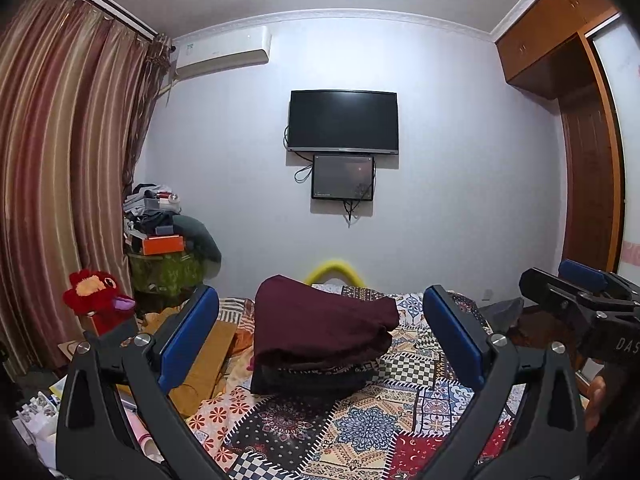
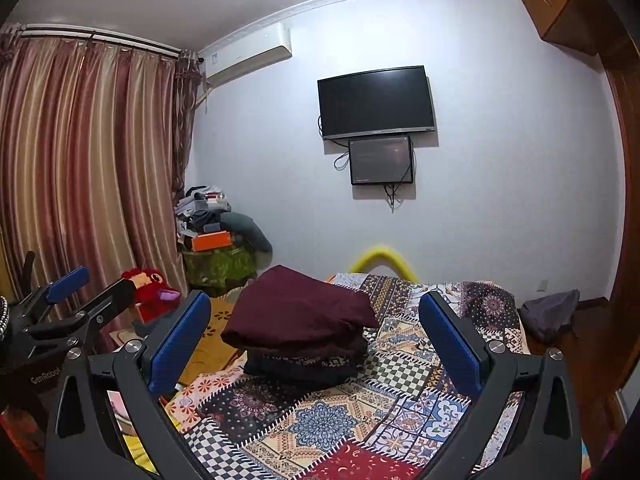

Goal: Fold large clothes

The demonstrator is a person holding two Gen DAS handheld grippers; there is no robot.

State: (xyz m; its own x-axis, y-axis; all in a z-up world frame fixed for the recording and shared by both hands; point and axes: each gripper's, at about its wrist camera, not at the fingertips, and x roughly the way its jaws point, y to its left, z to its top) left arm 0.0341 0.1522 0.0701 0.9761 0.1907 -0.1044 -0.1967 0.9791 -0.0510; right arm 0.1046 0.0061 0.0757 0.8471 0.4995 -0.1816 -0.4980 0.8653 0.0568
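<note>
Left wrist view: a bed with a patchwork quilt (image 1: 360, 432) faces a wall TV (image 1: 343, 121). The folded maroon cloth (image 1: 320, 320) sits on a dark pile. The left gripper (image 1: 320, 340) is wide, holding nothing.

Right wrist view: the right gripper (image 2: 316, 340) is wide too, with the cloth beyond it.

The left tongs (image 1: 320, 344) stand with their blue-padded fingers (image 1: 188, 336) spread wide and nothing between them. The right tongs (image 2: 316, 340) are likewise parted — pads (image 2: 448, 344) far apart, gripping nothing. Both are held level and side by side, pointing the same way (each shows at the edge of the other's view), and part of a hand (image 1: 596, 404) shows at the right tongs' handle.
</note>
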